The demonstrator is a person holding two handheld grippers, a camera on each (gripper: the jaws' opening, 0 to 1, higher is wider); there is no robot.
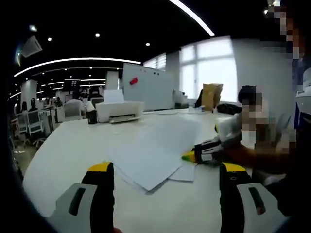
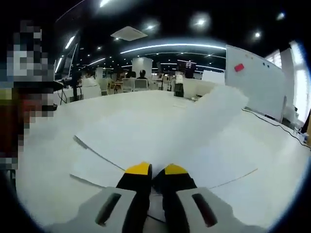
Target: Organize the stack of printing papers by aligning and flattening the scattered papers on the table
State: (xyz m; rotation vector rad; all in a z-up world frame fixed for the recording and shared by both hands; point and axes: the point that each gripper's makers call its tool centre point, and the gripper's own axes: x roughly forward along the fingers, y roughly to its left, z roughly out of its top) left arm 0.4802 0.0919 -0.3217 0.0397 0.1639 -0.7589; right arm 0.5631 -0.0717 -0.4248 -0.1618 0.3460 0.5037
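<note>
printer (image 1: 119,111) white, centre-left on worktop (image 1: 73,145) far edge | whiteboard (image 1: 148,87) with red magnet (image 1: 133,81), upper centre; also upper right in right gripper view (image 2: 255,80) | brown paper bag (image 1: 211,96) right of centre, before bright windows (image 1: 209,68) | office chairs (image 1: 34,124) far left | curved ceiling light strips (image 1: 73,60)

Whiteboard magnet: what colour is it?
Red. The magnet on the whiteboard shows best in the right gripper view.

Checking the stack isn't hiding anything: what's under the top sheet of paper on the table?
Under the top sheet, edges of more white sheets poke out, lying on the white table. Anything beneath the middle is covered. The right claw is shut on a sheet's edge.
</note>
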